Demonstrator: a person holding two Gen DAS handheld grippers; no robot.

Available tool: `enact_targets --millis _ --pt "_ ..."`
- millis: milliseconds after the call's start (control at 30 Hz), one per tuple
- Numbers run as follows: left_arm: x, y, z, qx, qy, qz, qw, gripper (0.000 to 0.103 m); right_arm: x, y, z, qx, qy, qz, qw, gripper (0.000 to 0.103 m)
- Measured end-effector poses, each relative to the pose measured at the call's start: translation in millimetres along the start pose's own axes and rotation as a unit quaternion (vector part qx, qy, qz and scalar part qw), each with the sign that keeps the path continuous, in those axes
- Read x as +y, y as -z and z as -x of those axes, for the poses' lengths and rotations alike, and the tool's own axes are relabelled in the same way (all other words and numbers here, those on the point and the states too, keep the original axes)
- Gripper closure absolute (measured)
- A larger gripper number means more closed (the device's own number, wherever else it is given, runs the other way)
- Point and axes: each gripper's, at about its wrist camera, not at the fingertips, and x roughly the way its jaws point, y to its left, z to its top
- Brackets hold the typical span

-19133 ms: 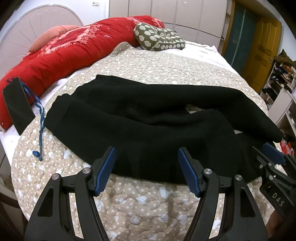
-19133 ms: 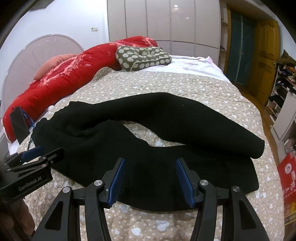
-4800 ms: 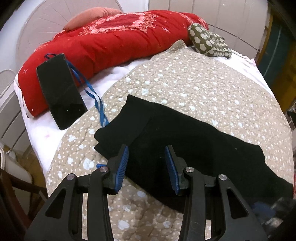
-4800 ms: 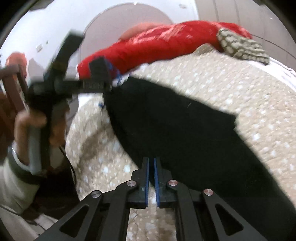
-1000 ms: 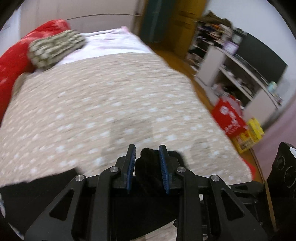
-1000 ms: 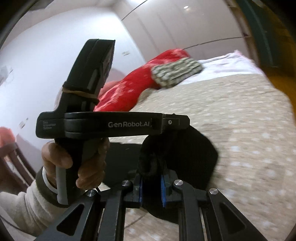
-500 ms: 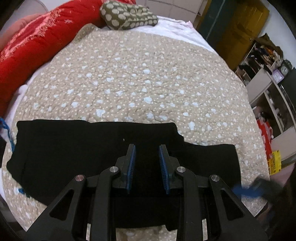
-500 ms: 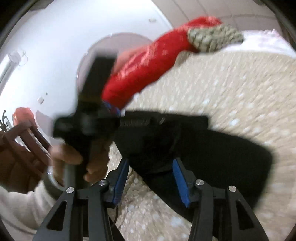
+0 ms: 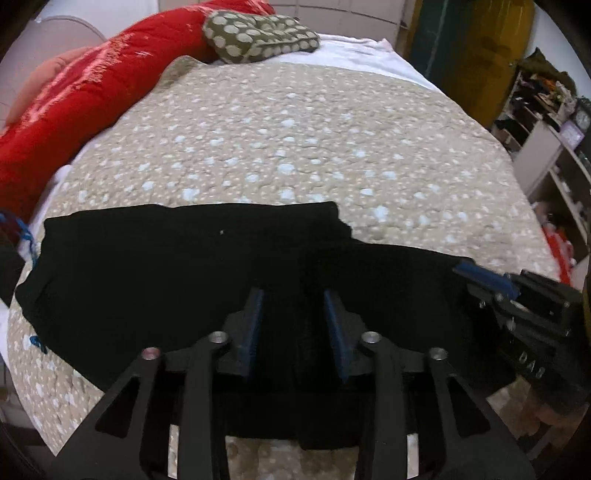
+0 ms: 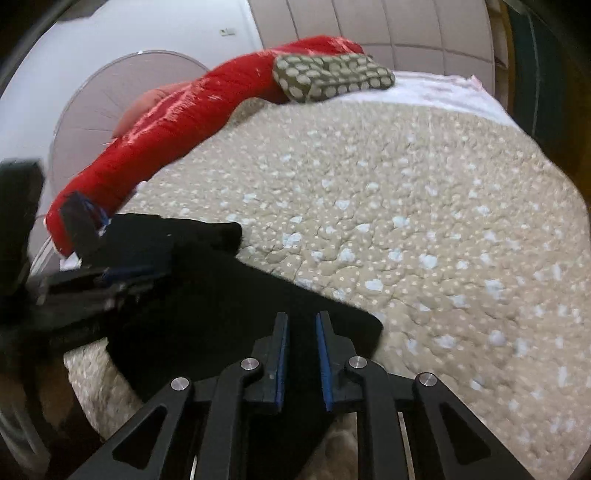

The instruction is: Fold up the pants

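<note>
On the near edge of a bed covered by a beige spotted quilt [image 9: 295,140], black pants [image 9: 155,266] lie flat, folded over into a long dark band. One thicker layer covers the half of the pants toward the headboard side; a thinner single layer runs on toward the foot side.

The left claw [image 9: 293,321] hangs over the middle of the pants, close to their near edge. Its blue-padded fingers [image 9: 253,325] stand a little apart, with black cloth showing between them; whether they pinch the cloth I cannot tell.

The right claw [image 10: 300,354] sits over the foot-side end of the pants, near the corner. Its fingers [image 10: 280,358] are parted by a narrow gap, with dark cloth under them; whether it is grasping I cannot tell either. Each claw shows, blurred, at the edge of the other's view.

Beyond the pants, across the quilt, a long red bolster [image 10: 207,122] lies against the headboard, with a green dotted pillow [image 9: 258,35] at its far end. A blue cord [image 9: 22,232] lies just off the headboard-side end of the pants.
</note>
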Motion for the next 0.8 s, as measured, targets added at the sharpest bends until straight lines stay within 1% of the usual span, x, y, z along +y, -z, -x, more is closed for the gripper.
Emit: enact_targets --millis 67,167,233,300,367,500,600,700,800 --pt "1.4 2.4 -1.1 -0.007 0.001 0.000 1.0000 0.067 2.3 -7.8 -6.4 0.001 0.000 -0.001 1.000 0.089" --pt "9.9 2.2 -1.4 -0.003 0.012 0.019 0.9998 0.060 6.3 -11.8 1.7 0.002 -0.003 0.002 1.000 0.089" --pt "12.6 2.9 -1.3 -0.002 0.019 0.026 0.9995 0.060 8.4 -5.5 21.8 -0.007 -0.008 0.008 1.000 0.089" --pt "10.9 4.5 0.2 -0.005 0.016 0.023 0.9996 0.060 14.7 4.0 38.9 -0.017 -0.019 0.019 0.999 0.089" --pt "9.0 6.2 1.7 -0.007 0.012 0.020 0.9997 0.060 23.2 15.3 50.8 -0.019 -0.031 0.036 0.999 0.089" --pt "9.8 7.8 2.2 -0.009 0.013 0.019 0.9997 0.058 33.8 39.4 53.5 0.000 -0.026 0.058 0.998 0.088" --pt "10.2 9.3 3.1 -0.010 0.012 0.022 0.9996 0.058 30.9 52.2 42.8 0.018 -0.025 0.044 0.999 0.088" --pt "10.2 10.6 4.4 -0.010 0.011 0.023 0.9996 0.058 35.5 53.2 45.9 0.020 -0.023 0.053 0.998 0.088" --pt "10.9 11.7 5.0 -0.011 0.012 0.024 0.9996 0.058 38.8 47.2 54.2 0.017 -0.020 0.063 0.998 0.089"
